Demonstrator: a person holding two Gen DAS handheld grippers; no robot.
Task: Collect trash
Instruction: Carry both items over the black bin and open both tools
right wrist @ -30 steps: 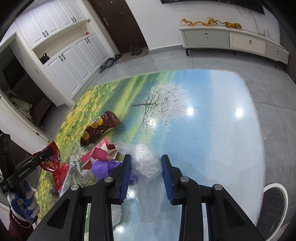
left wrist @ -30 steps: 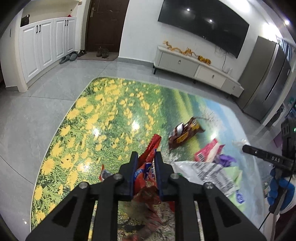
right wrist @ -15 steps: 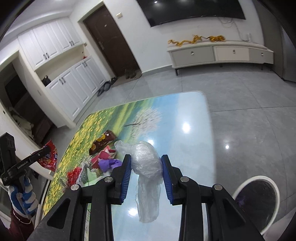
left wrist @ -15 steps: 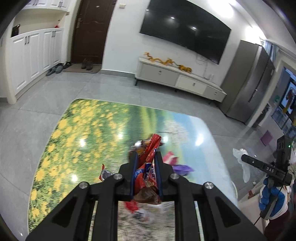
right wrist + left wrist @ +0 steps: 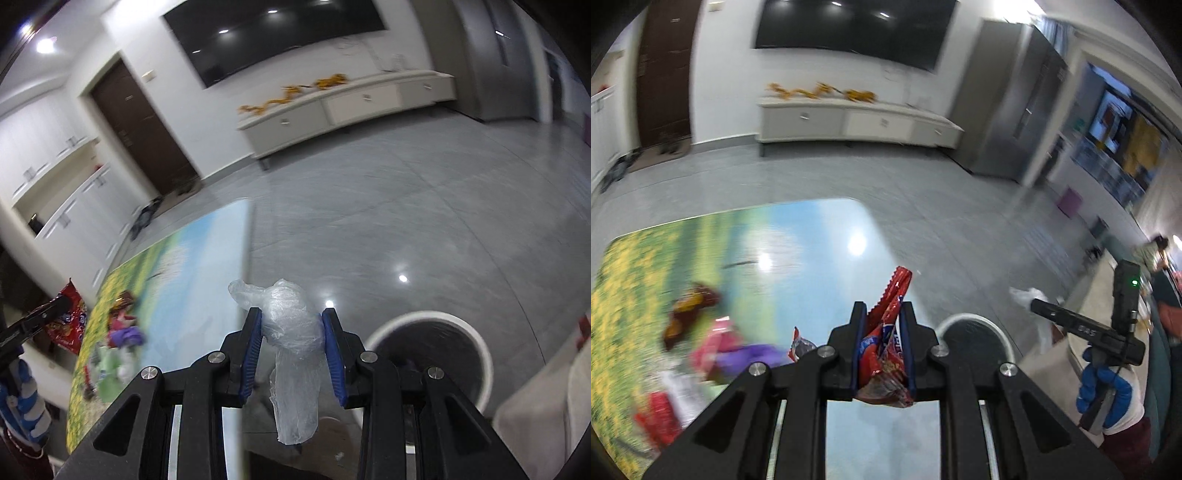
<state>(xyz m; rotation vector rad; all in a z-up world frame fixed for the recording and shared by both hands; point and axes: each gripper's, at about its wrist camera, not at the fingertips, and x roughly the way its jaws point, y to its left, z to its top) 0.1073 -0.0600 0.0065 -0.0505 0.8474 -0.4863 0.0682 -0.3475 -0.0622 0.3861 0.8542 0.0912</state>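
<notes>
Bin-ward: crinkled red wrapper (image 5: 886, 343), clear bag (image 5: 291, 332)

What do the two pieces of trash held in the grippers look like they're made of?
Red wrapper: glossy printed foil or plastic film, by its crinkles and serrated edge. Clear bag: thin translucent plastic film, crumpled and wrinkled, with a limp tail hanging below.

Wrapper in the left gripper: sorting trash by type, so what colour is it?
Mostly red, with blue and white print. The wrapper shows best in the left wrist view.
</notes>
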